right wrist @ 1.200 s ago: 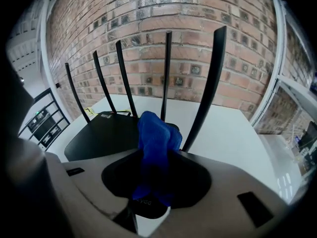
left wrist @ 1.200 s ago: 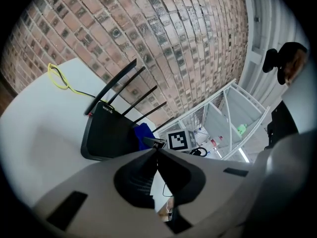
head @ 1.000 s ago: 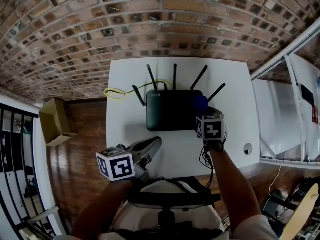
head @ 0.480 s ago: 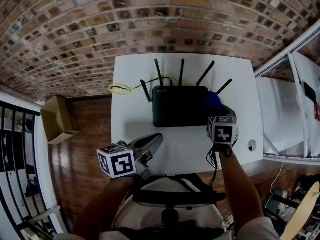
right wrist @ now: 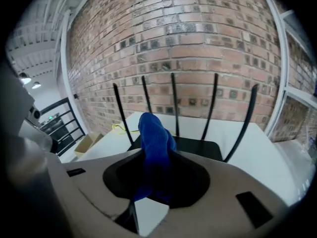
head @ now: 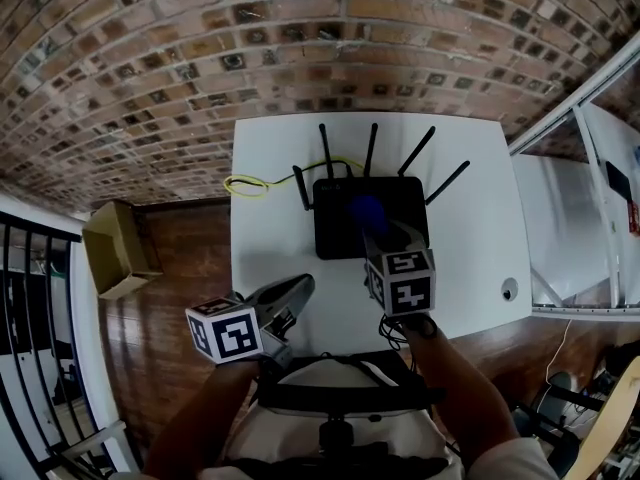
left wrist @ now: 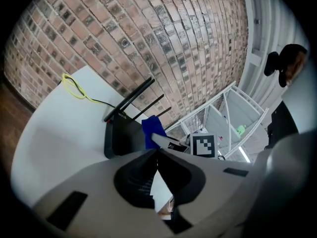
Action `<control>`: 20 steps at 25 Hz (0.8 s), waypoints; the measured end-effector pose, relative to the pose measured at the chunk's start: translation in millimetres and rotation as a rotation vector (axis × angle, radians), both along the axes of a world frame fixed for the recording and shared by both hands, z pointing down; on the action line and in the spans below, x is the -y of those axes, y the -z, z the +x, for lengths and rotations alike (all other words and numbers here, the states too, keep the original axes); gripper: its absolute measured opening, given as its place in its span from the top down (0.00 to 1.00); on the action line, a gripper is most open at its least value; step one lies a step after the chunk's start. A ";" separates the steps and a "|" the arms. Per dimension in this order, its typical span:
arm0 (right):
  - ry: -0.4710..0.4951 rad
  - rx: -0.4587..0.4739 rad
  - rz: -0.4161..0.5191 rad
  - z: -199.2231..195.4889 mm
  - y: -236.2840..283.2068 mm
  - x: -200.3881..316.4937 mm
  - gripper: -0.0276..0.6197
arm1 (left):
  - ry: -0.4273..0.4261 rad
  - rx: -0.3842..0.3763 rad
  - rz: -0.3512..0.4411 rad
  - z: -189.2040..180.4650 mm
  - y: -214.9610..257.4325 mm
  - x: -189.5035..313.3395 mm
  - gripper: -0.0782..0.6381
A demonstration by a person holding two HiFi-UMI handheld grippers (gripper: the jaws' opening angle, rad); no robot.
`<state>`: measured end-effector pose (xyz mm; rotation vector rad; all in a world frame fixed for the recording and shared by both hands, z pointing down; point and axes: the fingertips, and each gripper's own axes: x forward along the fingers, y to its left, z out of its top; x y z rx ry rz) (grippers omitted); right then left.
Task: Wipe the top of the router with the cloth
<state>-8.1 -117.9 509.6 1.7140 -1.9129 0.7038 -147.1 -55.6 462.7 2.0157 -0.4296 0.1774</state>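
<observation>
A black router (head: 350, 220) with several upright antennas sits toward the back of the white table (head: 470, 258); it also shows in the left gripper view (left wrist: 121, 133) and the right gripper view (right wrist: 198, 148). My right gripper (head: 378, 226) is shut on a blue cloth (head: 366, 211) (right wrist: 154, 148) and holds it over the middle of the router's top. The cloth (left wrist: 152, 129) shows from the side in the left gripper view. My left gripper (head: 298, 288) hangs shut and empty over the table's front left part, apart from the router.
A yellow cable (head: 248, 183) loops on the table behind the router's left side. A cardboard box (head: 115, 248) lies on the wooden floor at left. A brick wall (head: 300, 48) stands behind the table, and white shelving (head: 590, 218) at right. A small round white object (head: 510, 289) sits near the right edge.
My right gripper has carried the blue cloth leftward, from the router's right edge to the middle of its top. The left gripper has hardly moved.
</observation>
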 end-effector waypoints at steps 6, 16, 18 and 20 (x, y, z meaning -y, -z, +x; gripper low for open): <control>0.171 0.054 -0.038 -92.2 -15.0 -1.0 0.74 | 0.032 0.020 0.000 -28.2 -4.1 4.9 0.89; 0.230 -0.062 -0.120 -114.0 -52.6 -13.1 0.74 | 0.026 0.033 -0.008 -49.9 -7.6 3.1 0.89; 0.230 -0.080 -0.112 -109.8 -52.5 -15.7 0.74 | 0.022 0.037 0.005 -47.7 -6.4 4.1 0.89; 0.223 -0.087 -0.108 -102.3 -53.1 -19.8 0.74 | 0.018 0.023 -0.008 -42.3 -6.4 0.6 0.89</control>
